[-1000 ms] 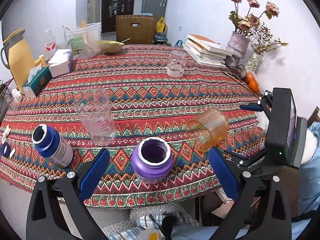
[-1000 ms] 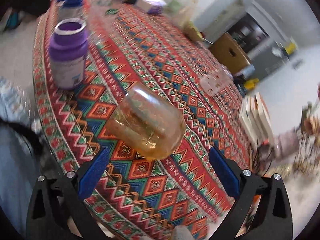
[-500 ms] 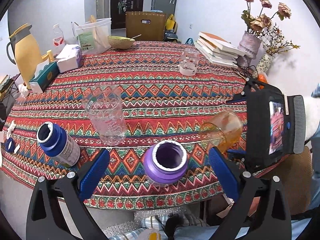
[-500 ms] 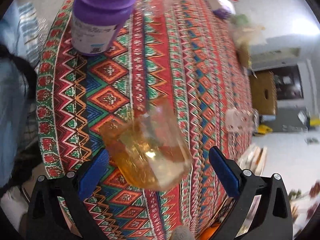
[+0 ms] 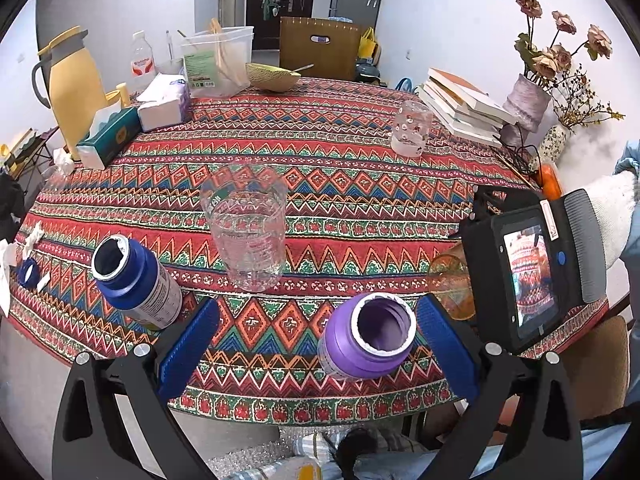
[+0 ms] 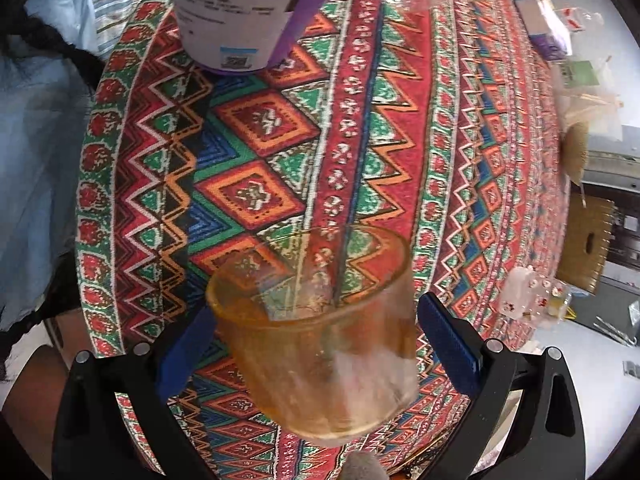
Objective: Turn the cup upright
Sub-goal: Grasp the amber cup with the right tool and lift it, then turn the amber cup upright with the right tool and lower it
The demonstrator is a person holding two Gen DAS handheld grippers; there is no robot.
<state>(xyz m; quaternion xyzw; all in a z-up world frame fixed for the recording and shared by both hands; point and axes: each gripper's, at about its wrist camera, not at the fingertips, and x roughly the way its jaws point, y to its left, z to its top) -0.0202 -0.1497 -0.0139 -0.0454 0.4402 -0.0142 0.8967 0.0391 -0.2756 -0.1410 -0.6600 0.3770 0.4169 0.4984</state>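
An amber see-through cup (image 6: pixel 320 344) sits between the blue pads of my right gripper (image 6: pixel 316 354), which is shut on it above the patterned tablecloth (image 6: pixel 360 128); the cup's mouth faces away from the camera. In the left wrist view the same cup (image 5: pixel 450 286) shows at the right, half hidden behind the right gripper's black body (image 5: pixel 528 268). My left gripper (image 5: pixel 316 340) is open and empty near the table's front edge, with the purple bottle (image 5: pixel 370 338) between its pads.
A clear measuring cup (image 5: pixel 246 230), a blue bottle (image 5: pixel 134 284) and a small patterned glass (image 5: pixel 412 128) stand on the table. Books (image 5: pixel 460 106), vases, a yellow jug (image 5: pixel 74 88), tissue boxes and a plastic tub line the far sides.
The right gripper has rotated with the amber cup, turning it from lying on its side toward mouth-up. The left gripper has drifted slightly left.
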